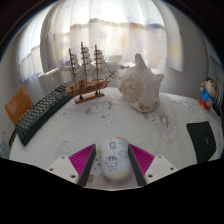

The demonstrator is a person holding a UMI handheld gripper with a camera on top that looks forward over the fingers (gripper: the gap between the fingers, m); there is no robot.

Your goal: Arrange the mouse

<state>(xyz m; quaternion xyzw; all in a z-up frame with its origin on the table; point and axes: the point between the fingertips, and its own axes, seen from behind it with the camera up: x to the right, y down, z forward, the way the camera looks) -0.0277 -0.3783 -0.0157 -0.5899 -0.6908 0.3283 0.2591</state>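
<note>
The mouse [113,160] lay on the white surface [170,135] between the fingers of the claw [113,163]. The pink pads [80,162] flanked it closely; whether they pressed on it could not be determined. Judged state: mouse within reach, placement not yet confirmed, arranging probably outstanding. A keyboard [42,110] lay at ten o'clock, the likely reference for alignment. A model ship [86,72] stood at eleven, a large shell [141,83] at one, a dark object [201,140] at three. Nothing blocked the stretch directly ahead.

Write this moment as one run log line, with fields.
tongs: open | mouse: between fingers, on table | keyboard: beyond | model ship: beyond
</note>
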